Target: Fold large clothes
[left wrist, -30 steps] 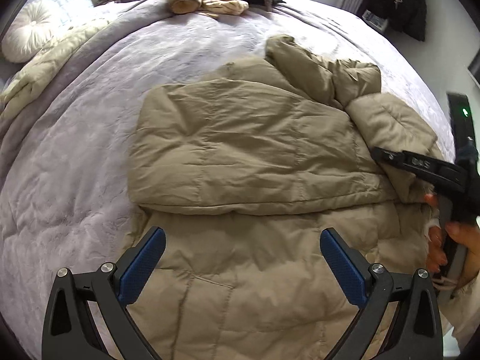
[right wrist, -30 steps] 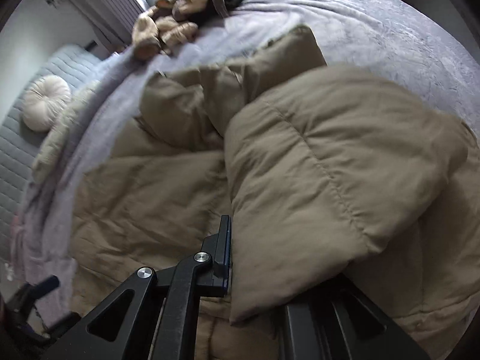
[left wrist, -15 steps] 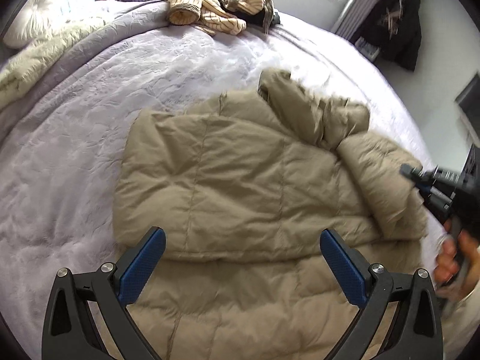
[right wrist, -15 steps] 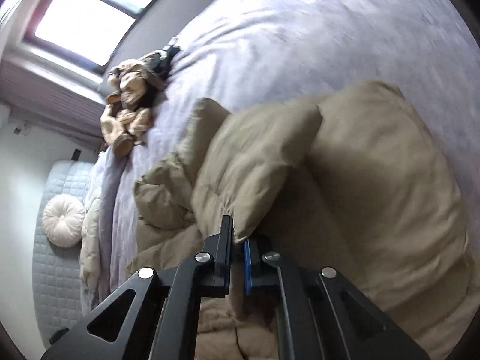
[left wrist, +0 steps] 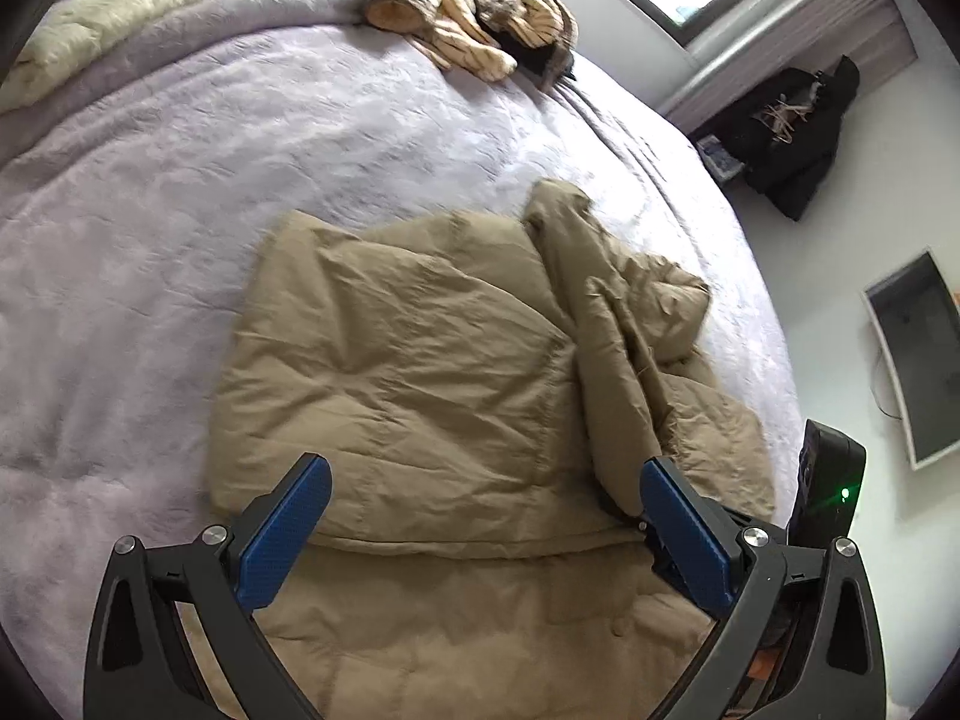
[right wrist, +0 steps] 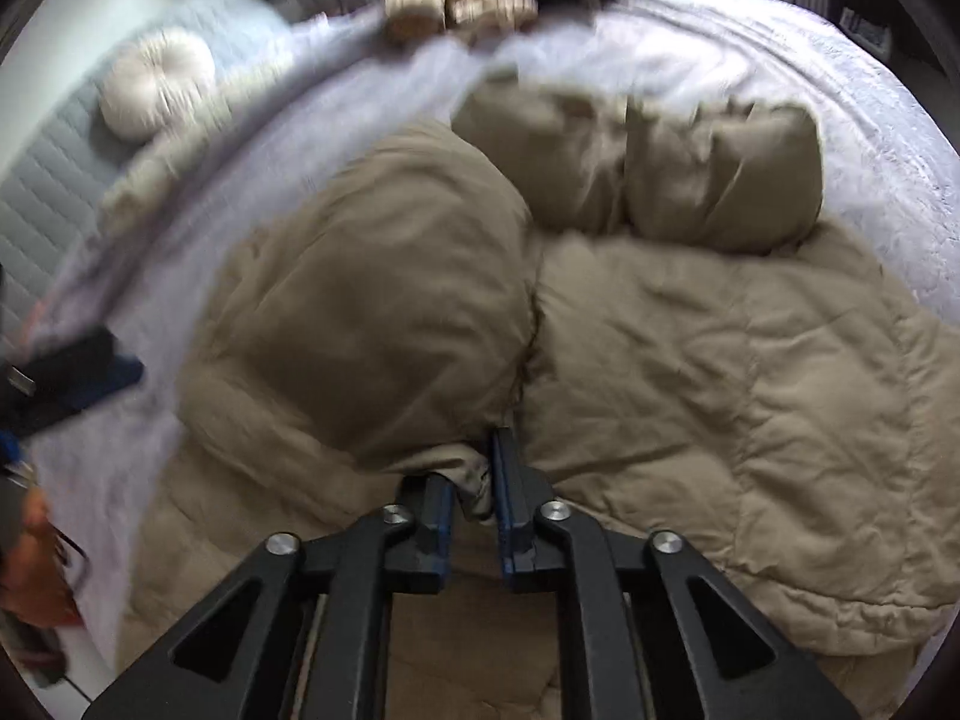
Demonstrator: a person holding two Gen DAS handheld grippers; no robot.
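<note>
A large tan puffer jacket (left wrist: 420,372) lies on the lilac bedspread (left wrist: 180,180), its left sleeve folded flat across the body. My left gripper (left wrist: 480,534) is open and empty, hovering over the jacket's lower half. My right gripper (right wrist: 471,501) is shut on the cuff of the jacket's right sleeve (right wrist: 372,312), which is pulled over the body toward the middle. The right gripper's body (left wrist: 828,492) shows at the lower right of the left wrist view. The hood (right wrist: 648,168) is bunched at the far end.
A pile of striped beige clothes (left wrist: 480,6) lies at the far edge of the bed. A round white cushion (right wrist: 156,81) rests by the headboard. A dark coat (left wrist: 792,126) hangs off to the right past the bed edge.
My right gripper has carried the right sleeve from the jacket's outer side across the body toward the middle. My left gripper stayed open and tilted further toward the head of the bed.
</note>
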